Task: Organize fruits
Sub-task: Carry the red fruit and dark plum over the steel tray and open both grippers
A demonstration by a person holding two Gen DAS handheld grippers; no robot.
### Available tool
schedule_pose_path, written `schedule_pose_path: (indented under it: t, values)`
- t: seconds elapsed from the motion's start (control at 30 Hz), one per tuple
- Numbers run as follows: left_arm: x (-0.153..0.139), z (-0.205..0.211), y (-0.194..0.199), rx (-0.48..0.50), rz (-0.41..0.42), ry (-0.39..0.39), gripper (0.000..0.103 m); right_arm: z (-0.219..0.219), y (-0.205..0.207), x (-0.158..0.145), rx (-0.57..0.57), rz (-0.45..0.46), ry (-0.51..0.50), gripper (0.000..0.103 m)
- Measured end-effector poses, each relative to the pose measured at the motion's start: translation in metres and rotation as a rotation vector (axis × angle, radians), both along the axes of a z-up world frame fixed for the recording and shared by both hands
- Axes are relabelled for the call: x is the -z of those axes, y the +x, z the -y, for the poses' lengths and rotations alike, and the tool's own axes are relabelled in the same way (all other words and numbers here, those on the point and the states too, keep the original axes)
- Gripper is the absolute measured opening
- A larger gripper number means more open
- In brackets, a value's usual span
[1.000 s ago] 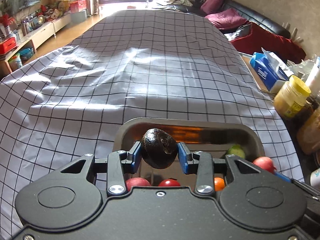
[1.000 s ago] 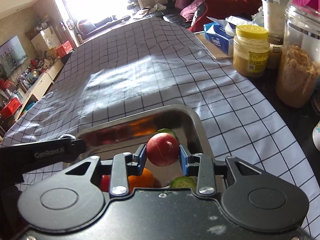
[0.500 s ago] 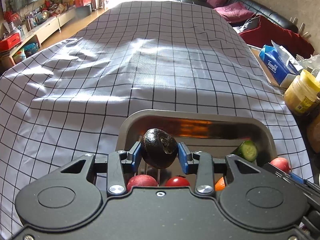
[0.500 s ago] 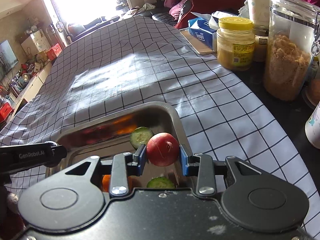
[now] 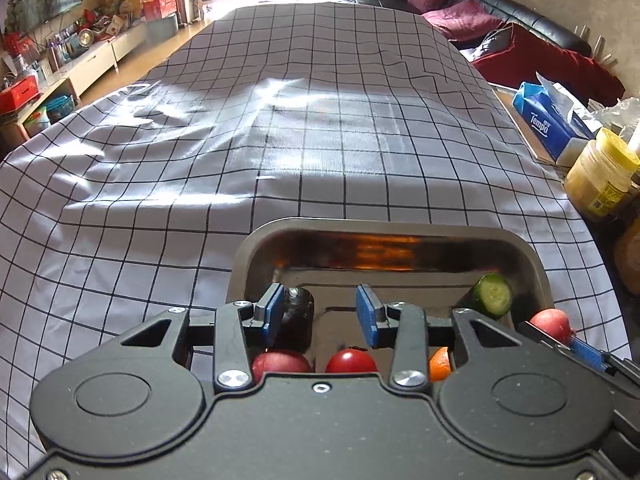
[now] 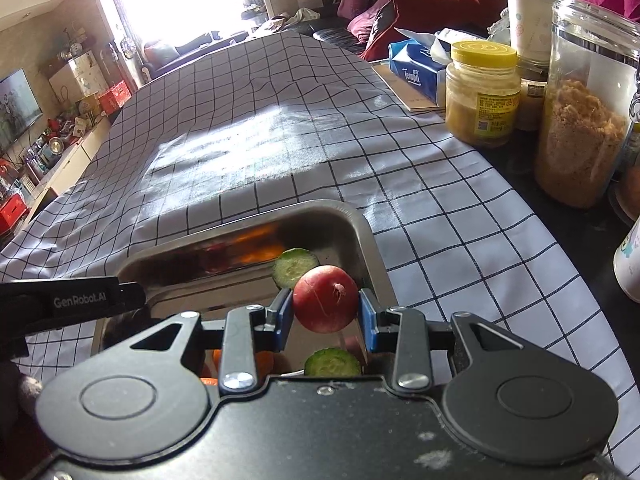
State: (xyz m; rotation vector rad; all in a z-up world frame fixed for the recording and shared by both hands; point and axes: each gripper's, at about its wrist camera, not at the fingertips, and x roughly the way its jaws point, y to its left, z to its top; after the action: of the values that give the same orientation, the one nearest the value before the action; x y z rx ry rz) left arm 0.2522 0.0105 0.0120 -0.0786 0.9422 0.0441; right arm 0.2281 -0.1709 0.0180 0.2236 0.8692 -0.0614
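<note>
A metal tray (image 5: 384,228) sits on the checked tablecloth and also shows in the right wrist view (image 6: 248,224). My left gripper (image 5: 320,316) is open over the tray. The dark round fruit (image 5: 298,316) lies in the tray beside its left pad, free of the jaws. Below are a red fruit (image 5: 280,362), a tomato (image 5: 351,361) and an orange (image 5: 439,364). A cucumber piece (image 5: 491,295) leans at the tray's right side. My right gripper (image 6: 325,316) is shut on a red round fruit (image 6: 326,298) above the tray; cucumber slices (image 6: 294,266) lie below it.
A yellow-lidded jar (image 6: 482,94), a tall clear jar of brown crumbs (image 6: 580,120) and a blue tissue pack (image 6: 416,70) stand along the table's right edge. A white mug (image 6: 630,264) is at the far right. The checked cloth (image 5: 280,120) stretches ahead of the tray.
My left gripper has opened and let go of the dark fruit, which now lies in the tray. My right gripper still holds the red fruit and has shifted slightly over the tray.
</note>
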Motion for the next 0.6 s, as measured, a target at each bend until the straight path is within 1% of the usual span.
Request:
schedule_pose_path:
  t: [0.13,0.37,0.6]
  values:
    - [0.0002,0.0003,-0.0008,0.002,-0.002,-0.003,0.048,-0.0010,0.0014,0.0019,-0.006,-0.010,0.013,0.038]
    - [0.0010,0.0013,-0.0009,0.004,-0.006,-0.003,0.048,-0.0013,-0.0003,0.0005,-0.003,0.007,0.002,0.038]
    - [0.0027,0.0027,-0.0002,0.010,-0.011,-0.002,0.048,-0.0031,0.0008,0.0028,-0.007,-0.002,-0.002,0.038]
